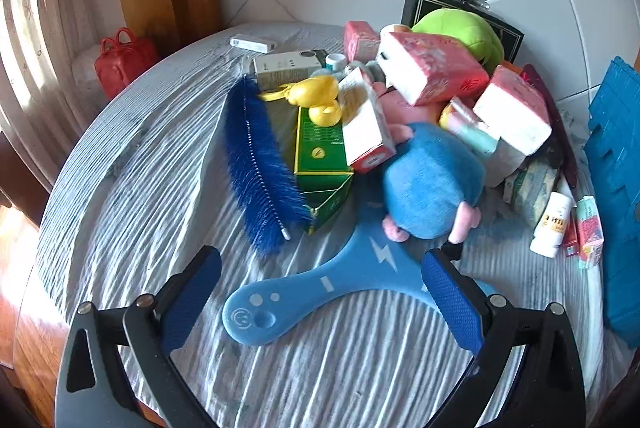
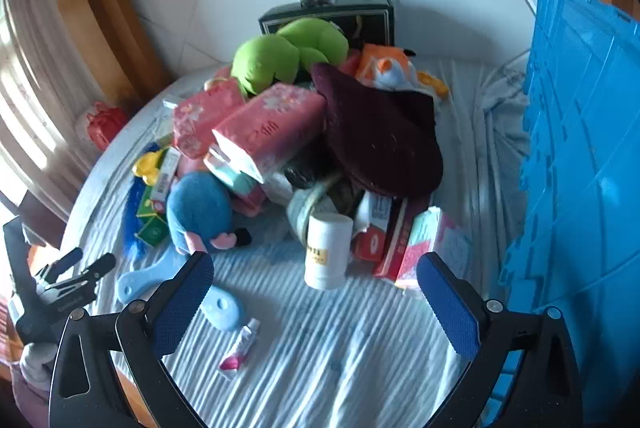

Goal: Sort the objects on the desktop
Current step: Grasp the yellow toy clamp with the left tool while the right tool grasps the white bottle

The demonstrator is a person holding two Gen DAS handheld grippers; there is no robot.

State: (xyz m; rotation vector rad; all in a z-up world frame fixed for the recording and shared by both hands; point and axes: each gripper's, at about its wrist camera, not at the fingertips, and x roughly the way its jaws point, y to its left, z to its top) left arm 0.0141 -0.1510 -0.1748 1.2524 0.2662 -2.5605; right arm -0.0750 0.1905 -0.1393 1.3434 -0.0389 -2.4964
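Observation:
A pile of mixed objects covers the round table (image 1: 132, 164). My left gripper (image 1: 322, 276) stands open over a flat light-blue boomerang (image 1: 304, 292), with a blue plush toy (image 1: 432, 184) just beyond it. A blue bottle brush (image 1: 256, 164) leans on a green box (image 1: 320, 152), and yellow ducks (image 1: 320, 100) sit on top. My right gripper (image 2: 316, 282) is open, empty, and faces a white bottle (image 2: 326, 248). A small pink tube (image 2: 240, 346) lies between its fingers. In the right wrist view the left gripper (image 2: 86, 266) shows at the left edge.
Pink tissue packs (image 1: 432, 68) (image 2: 268, 132), a green plush (image 2: 288, 52), a dark red cloth (image 2: 384, 140) and a black box (image 2: 332, 12) fill the pile. A blue crate (image 2: 580, 168) stands at the right. A red bag (image 1: 124, 60) sits beyond the table's left rim.

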